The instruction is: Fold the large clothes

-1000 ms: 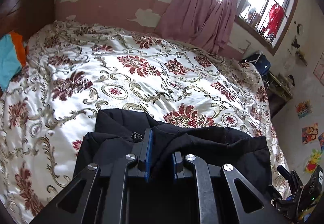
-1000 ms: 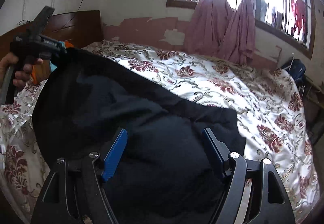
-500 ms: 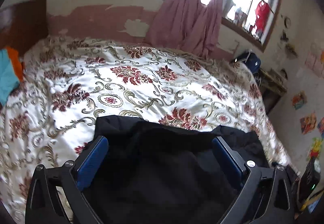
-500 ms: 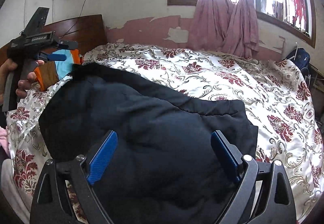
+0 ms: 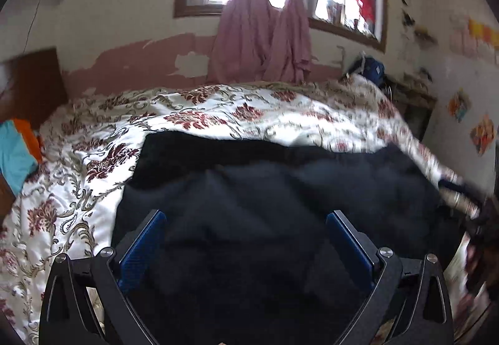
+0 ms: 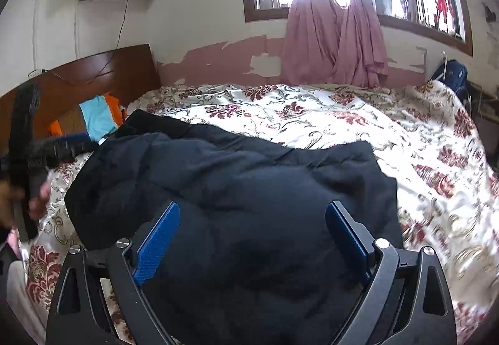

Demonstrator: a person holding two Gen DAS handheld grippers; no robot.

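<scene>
A large black garment point(image 5: 280, 189) lies spread on the flowered bedspread point(image 5: 218, 108), with a folded edge along its far side. My left gripper point(image 5: 244, 214) hovers over it, open wide, its blue pads clear of the cloth. In the right wrist view the same black garment point(image 6: 249, 183) fills the middle. My right gripper point(image 6: 253, 204) hangs above it, open, gripping nothing. At the left edge of that view, blurred, are the left gripper point(image 6: 46, 148) and the hand point(image 6: 37, 198) holding it. The right gripper point(image 5: 477, 220) shows as a blur at the far right of the left wrist view.
A wooden headboard point(image 6: 93, 74) stands at the left, with folded orange and teal clothes point(image 6: 96, 116) against it. Pink curtains point(image 6: 336, 42) hang under the window behind the bed. A blue bag point(image 6: 452, 74) sits by the bed's far right corner.
My left gripper let go of the black cloth, opened wide and sank toward the bed. The lifted part of the garment dropped flat. My right gripper's jaws spread wider and lowered a little.
</scene>
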